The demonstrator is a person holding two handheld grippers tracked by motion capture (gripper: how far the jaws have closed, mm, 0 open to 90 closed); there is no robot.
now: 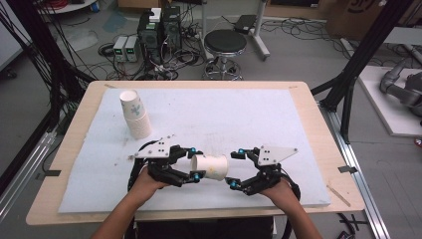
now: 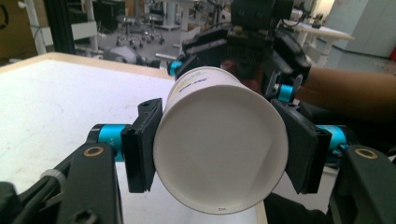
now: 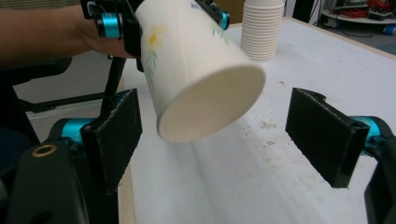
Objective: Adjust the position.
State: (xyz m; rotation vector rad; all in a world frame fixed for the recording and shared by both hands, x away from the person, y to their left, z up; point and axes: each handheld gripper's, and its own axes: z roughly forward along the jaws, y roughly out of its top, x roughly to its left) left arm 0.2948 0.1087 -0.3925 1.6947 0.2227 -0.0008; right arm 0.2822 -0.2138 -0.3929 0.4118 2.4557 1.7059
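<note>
A white paper cup (image 1: 210, 167) with a flower print lies on its side in the air, just above the white foam sheet (image 1: 234, 114). My left gripper (image 1: 195, 163) is shut on the cup near its base. The cup's round bottom (image 2: 219, 149) faces me in the left gripper view, with a black pad (image 2: 142, 144) pressed on each side. The cup's open mouth (image 3: 210, 105) points toward my right gripper (image 3: 219, 135), whose jaws stand wide apart on either side of the mouth without touching it. The right gripper (image 1: 236, 167) is open, just right of the cup.
A tall stack of paper cups (image 1: 135, 113) stands at the back left of the sheet, also seen as the stack (image 3: 261, 28) behind the held cup. The wooden table edge (image 1: 74, 144) frames the sheet. A stool (image 1: 225, 50) and computer boxes (image 1: 159, 30) sit on the floor beyond.
</note>
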